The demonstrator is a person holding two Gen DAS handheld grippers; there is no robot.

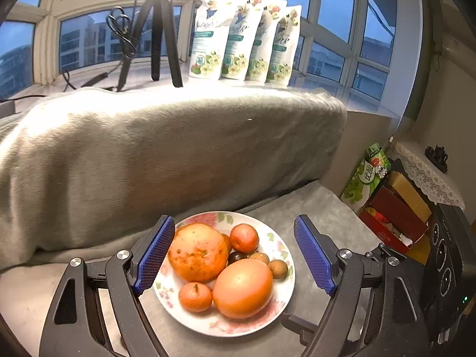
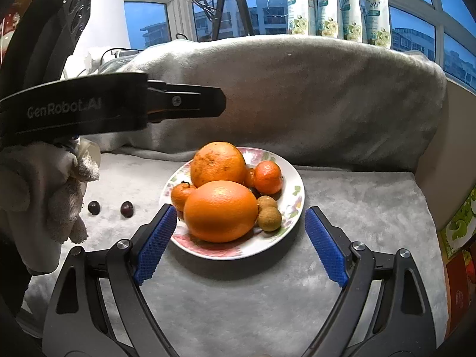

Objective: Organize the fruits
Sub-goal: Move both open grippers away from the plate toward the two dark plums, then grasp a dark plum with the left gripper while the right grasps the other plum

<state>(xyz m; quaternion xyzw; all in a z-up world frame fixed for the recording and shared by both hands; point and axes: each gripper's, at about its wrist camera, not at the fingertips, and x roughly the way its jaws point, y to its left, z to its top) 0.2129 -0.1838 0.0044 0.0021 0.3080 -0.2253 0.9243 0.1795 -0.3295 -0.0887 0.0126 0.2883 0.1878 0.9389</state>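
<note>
A floral plate (image 1: pixel 279 247) (image 2: pixel 294 205) on a grey plush surface holds a rough orange (image 1: pixel 197 251) (image 2: pixel 217 163), a smooth orange (image 1: pixel 242 288) (image 2: pixel 220 211), two mandarins (image 1: pixel 244 237) (image 1: pixel 195 296) (image 2: pixel 267 177), a dark grape (image 1: pixel 236 256) and two longans (image 1: pixel 277 268) (image 2: pixel 269 218). My left gripper (image 1: pixel 236 257) is open above the plate, empty. My right gripper (image 2: pixel 239 244) is open and empty at the plate's near edge. Two dark grapes (image 2: pixel 94 207) (image 2: pixel 127 208) lie on the surface left of the plate.
A grey-covered sofa back (image 1: pixel 178 136) rises behind the plate. A tripod (image 1: pixel 160 29) and detergent pouches (image 1: pixel 244 35) stand on the windowsill. Boxes (image 1: pixel 395 208) and a black appliance (image 1: pixel 446 255) are to the right. The gloved hand (image 2: pixel 44 184) holds the left gripper's body (image 2: pixel 104 107).
</note>
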